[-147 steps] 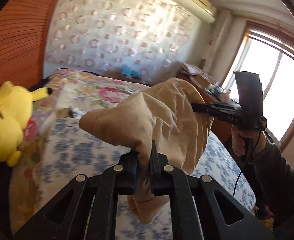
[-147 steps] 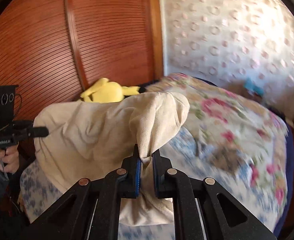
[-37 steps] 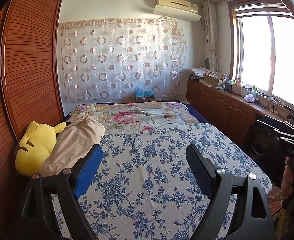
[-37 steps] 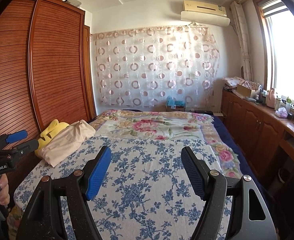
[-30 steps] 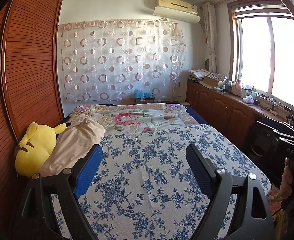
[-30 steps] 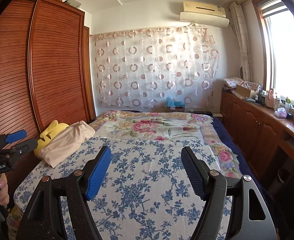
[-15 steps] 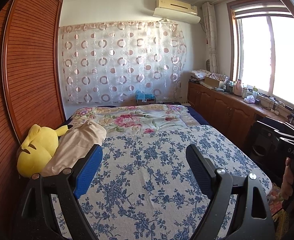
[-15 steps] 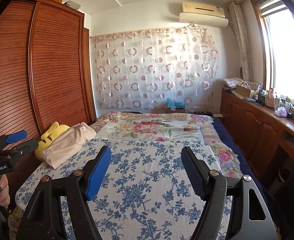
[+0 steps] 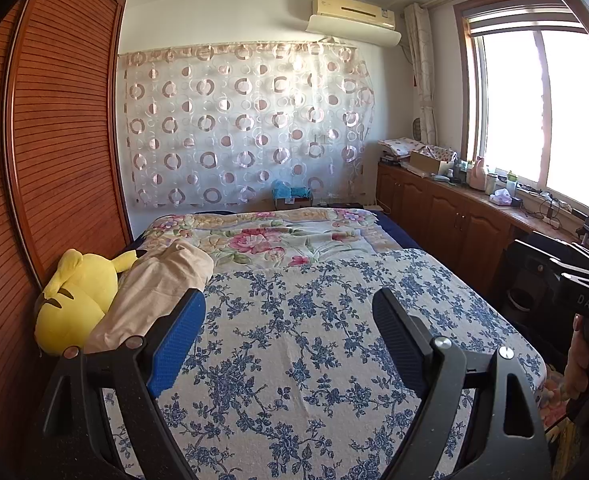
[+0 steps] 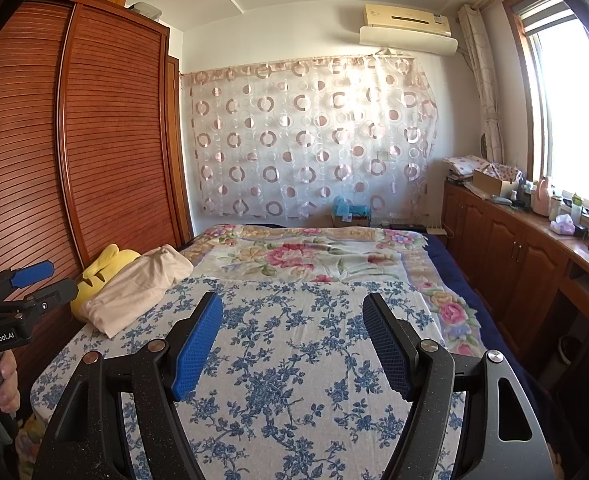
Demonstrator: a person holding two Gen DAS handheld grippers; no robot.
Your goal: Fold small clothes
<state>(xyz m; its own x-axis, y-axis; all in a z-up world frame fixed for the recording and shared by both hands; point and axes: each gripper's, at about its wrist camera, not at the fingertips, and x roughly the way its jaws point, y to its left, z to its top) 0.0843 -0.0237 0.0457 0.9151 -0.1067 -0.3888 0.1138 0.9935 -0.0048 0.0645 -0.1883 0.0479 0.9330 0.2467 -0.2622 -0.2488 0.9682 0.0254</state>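
A folded beige garment [image 9: 154,288] [image 10: 138,288] lies at the left edge of the bed, leaning on a yellow plush toy [image 9: 74,300] [image 10: 102,266]. My left gripper [image 9: 290,320] stands open over the blue-flowered sheet [image 9: 314,340], nothing between its blue pads, well short of the garment. My right gripper [image 10: 292,328] is open too and empty, held over the same sheet [image 10: 294,380]. Each view catches the other gripper at its edge, held in a hand [image 10: 2,380] [image 9: 582,356].
A wooden slatted wardrobe [image 10: 74,160] runs along the bed's left side. A pink-flowered quilt [image 10: 314,256] covers the far half of the bed. Wooden cabinets [image 10: 514,248] with clutter on top line the right wall under the window. A patterned curtain [image 9: 246,128] hangs at the back.
Some seconds ago both grippers were shut on the beige garment, held up between them. Now it lies folded by the plush toy and both grippers are open. Over the last second nothing moved.
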